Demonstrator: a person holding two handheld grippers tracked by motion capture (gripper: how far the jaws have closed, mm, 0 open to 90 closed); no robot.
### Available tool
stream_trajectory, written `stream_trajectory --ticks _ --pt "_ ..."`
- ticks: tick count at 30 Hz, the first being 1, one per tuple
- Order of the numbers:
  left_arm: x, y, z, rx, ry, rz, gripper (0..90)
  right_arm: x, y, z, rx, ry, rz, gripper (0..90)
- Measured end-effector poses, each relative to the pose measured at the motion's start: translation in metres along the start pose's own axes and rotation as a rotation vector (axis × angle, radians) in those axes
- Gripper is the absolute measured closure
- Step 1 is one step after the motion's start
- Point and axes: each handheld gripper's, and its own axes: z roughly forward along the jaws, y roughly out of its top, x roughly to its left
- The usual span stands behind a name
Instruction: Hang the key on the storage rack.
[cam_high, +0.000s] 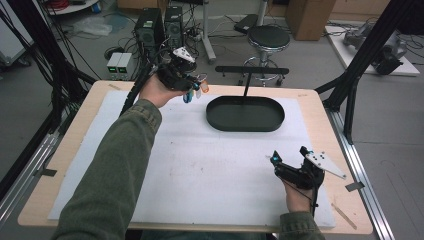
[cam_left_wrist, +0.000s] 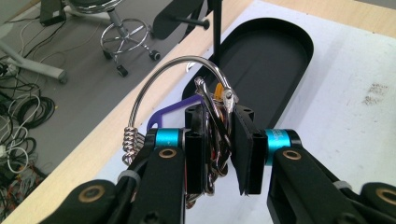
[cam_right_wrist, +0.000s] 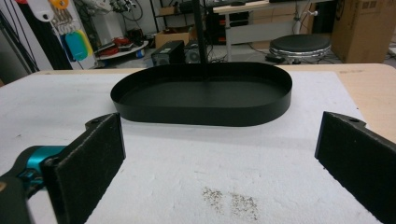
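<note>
Keyring (cam_left_wrist: 187, 88) clamped between left gripper (cam_left_wrist: 219, 154) jaws

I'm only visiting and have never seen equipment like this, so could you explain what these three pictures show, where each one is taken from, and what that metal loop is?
A person sits at a table holding a hand-operated two-jaw gripper in each hand. The high view looks down from above; the other two come from cameras riding on each gripper, looking along its black jaws. The left gripper, raised near the far edge, is shut on a key ring: a metal loop carrying coloured tags, one purple. The right gripper rests low on the white mat with its jaws wide apart, holding nothing. Ahead of both stands a black oval tray with a thin upright post topped by a crossbar.
</note>
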Motion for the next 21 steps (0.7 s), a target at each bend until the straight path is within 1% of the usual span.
stream_trajectory --ticks 2,4,5,7,9,11,17,20,21 --pt "-0.002 0.004 0.004 -0.012 -0.018 0.001 75.9 0.000 0.000 0.000 0.002 0.000 -0.001 0.5" --pt "-0.004 0.006 0.007 -0.018 -0.045 -0.005 75.8 0.000 0.000 0.000 0.000 0.000 -0.004 0.5" --pt "-0.005 0.007 0.010 -0.009 -0.049 0.002 75.8 0.000 0.000 0.000 0.002 0.001 0.002 0.5" --pt "-0.007 0.009 0.014 0.002 -0.056 0.009 75.9 0.000 0.000 0.000 0.001 -0.001 -0.003 0.5" --pt "-0.008 0.012 0.018 -0.005 -0.068 0.006 75.8 0.001 0.000 0.000 0.001 -0.001 -0.003 0.5" --pt "-0.009 0.016 0.022 0.002 -0.077 0.008 75.8 0.000 0.000 0.000 -0.001 -0.002 -0.010 0.5" --pt "-0.015 0.025 0.036 0.012 -0.115 0.012 75.8 -0.001 0.000 0.000 -0.003 -0.005 -0.013 0.5" --pt "-0.015 0.027 0.043 0.014 -0.122 0.008 75.8 -0.001 -0.001 -0.001 0.000 -0.004 0.000 0.5" --pt "-0.015 0.028 0.045 0.011 -0.122 0.004 75.8 -0.002 -0.001 -0.001 -0.002 -0.004 -0.002 0.5"
